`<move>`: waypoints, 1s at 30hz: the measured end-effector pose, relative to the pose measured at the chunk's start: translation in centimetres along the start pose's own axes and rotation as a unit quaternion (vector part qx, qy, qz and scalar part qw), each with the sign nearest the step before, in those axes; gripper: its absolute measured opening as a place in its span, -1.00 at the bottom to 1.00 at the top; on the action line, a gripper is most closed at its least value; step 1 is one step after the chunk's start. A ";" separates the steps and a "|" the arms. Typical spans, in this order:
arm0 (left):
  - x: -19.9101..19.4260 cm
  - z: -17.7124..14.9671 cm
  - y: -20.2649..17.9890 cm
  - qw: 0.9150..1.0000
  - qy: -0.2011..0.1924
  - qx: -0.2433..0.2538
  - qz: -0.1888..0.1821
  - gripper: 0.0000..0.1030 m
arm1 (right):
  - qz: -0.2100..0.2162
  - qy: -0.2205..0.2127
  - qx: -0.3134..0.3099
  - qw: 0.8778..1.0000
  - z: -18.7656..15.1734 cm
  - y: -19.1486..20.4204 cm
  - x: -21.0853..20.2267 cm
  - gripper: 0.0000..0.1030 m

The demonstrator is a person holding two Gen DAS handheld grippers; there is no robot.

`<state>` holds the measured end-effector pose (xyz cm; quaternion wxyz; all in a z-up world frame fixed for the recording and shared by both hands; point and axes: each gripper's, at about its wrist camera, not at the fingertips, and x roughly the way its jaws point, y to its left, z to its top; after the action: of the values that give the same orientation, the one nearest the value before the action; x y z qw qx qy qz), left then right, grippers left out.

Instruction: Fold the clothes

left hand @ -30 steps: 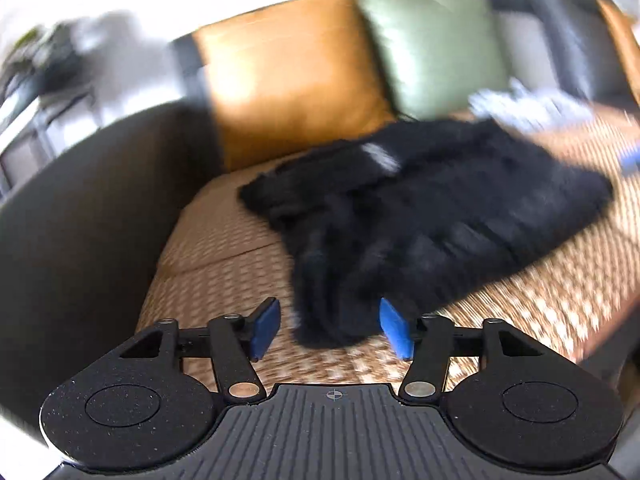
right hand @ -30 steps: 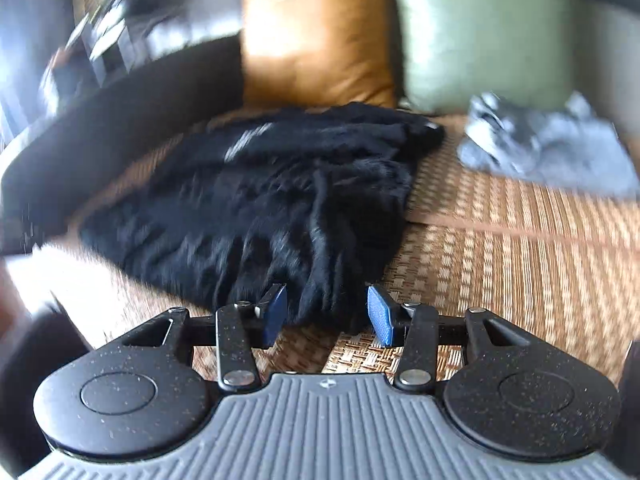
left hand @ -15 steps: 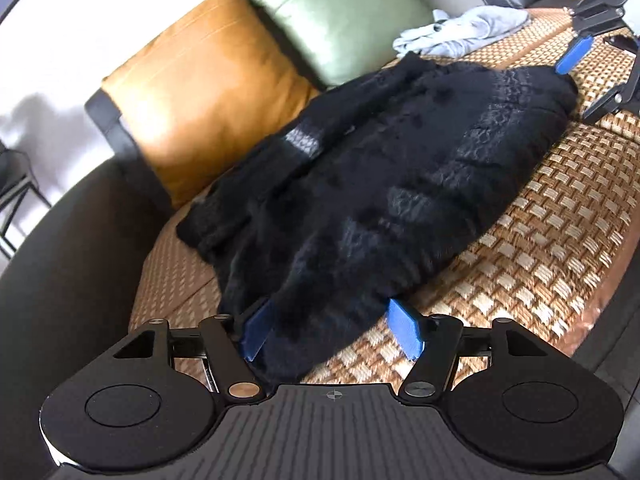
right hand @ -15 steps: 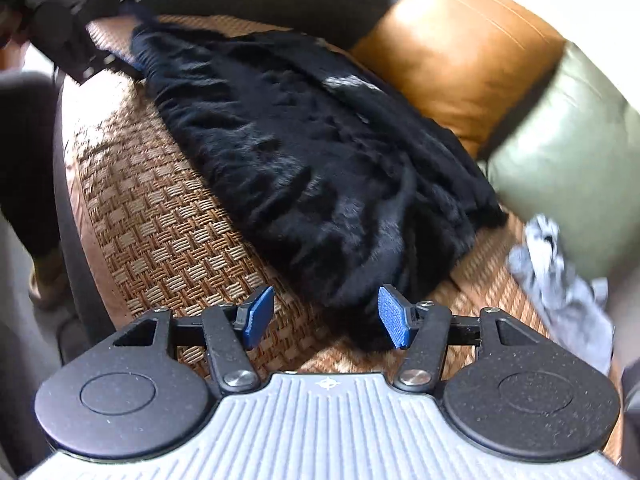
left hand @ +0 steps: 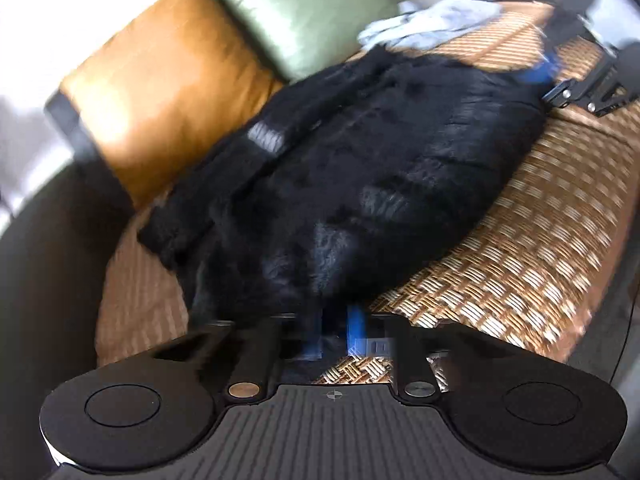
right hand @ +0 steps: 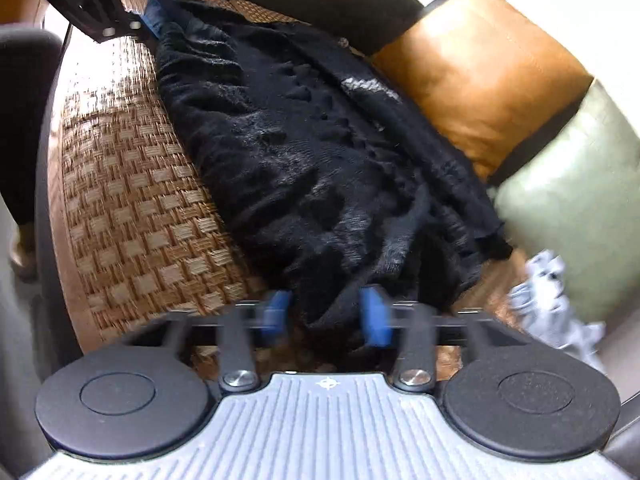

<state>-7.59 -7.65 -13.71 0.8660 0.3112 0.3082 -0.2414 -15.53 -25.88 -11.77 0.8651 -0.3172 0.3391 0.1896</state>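
A black knit sweater [left hand: 360,176] lies spread along the woven sofa seat [left hand: 520,248]. My left gripper [left hand: 336,336] is at its near end, blue pads close together and shut on the sweater's edge. In the right wrist view the sweater [right hand: 304,152] runs away from me. My right gripper [right hand: 326,316] is at the opposite end, its blue pads partly closed around a fold of the fabric, with a gap still showing. The right gripper also shows in the left wrist view [left hand: 552,76], and the left gripper in the right wrist view [right hand: 156,20].
An orange cushion [left hand: 168,92] and a green cushion [left hand: 316,12] lean on the sofa back. A crumpled light-grey garment [left hand: 432,28] lies beyond the sweater, also in the right wrist view [right hand: 552,300]. The dark armrest [left hand: 52,280] is at the left.
Both grippers moved onto the sweater's ends. The left jaws went from open to shut on the edge. The right jaws narrowed around the fabric.
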 end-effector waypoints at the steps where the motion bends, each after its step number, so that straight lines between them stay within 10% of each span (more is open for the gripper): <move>1: -0.5 0.1 0.4 1.000 -0.008 -0.019 0.003 -0.94 | 0.006 0.004 0.015 1.000 0.2 -0.4 0.1 -0.76; 14: -1.5 11.4 11.5 0.973 -0.135 -0.170 0.084 -0.97 | -0.003 -0.092 0.126 0.988 10.6 -14.7 -4.1 -0.80; 25: 18.9 19.5 22.9 0.972 -0.012 -0.219 0.078 -0.89 | -0.021 -0.041 0.202 0.978 17.7 -28.4 13.8 -0.81; 30: 25.4 17.6 24.9 0.963 0.060 -0.247 0.087 0.14 | -0.011 0.015 0.232 0.973 15.8 -29.2 22.9 -0.80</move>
<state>31.96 -8.36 -10.55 0.9134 0.1267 0.3819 -0.0623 23.71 -33.81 -6.69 0.9119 -0.1149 0.3833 0.0913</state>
